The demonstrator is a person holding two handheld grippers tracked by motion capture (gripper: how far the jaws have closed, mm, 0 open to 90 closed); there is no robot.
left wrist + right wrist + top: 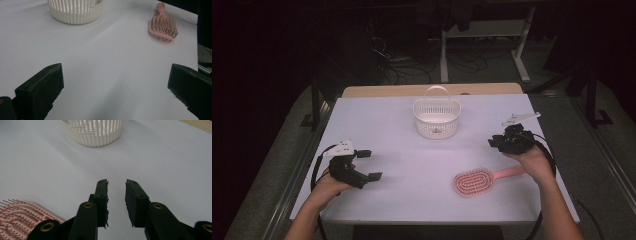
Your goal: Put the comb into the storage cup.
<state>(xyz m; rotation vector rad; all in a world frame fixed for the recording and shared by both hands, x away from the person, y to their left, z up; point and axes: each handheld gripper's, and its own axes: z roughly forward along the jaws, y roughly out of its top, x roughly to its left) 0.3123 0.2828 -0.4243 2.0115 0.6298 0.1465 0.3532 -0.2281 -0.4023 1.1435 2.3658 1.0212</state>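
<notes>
Right gripper (117,185): jaws narrowed to a slim gap, nothing between, only bare white worktop (162,157) showing through. Hovering above worktop on right side, jaws pointing toward basket. Pink hairbrush (17,217) low-left of jaws in right gripper view, bristles up, near but apart from left jaw, not touching. In high view right gripper (493,143) just above and right of hairbrush (473,182); brush handle running right, under the right hand (534,160); contact between hand and handle cannot be told.

Left gripper (115,82): jaws wide apart, empty, bare worktop between. Hairbrush (163,26) far ahead, upper right of jaws in left gripper view, well apart. In high view left gripper (369,165) at left side of worktop, jaws pointing right, held in left hand (332,182).

White slatted basket (436,118) with handle upright, at back centre of worktop (402,150), well apart from both grippers and from brush. Same basket (93,131) straight ahead of right jaws, slightly left; basket (75,11) at upper left in left gripper view. Inside of basket not readable.

Brush lying flat near front edge, right of centre, between the two grippers but much closer to right one.
</notes>
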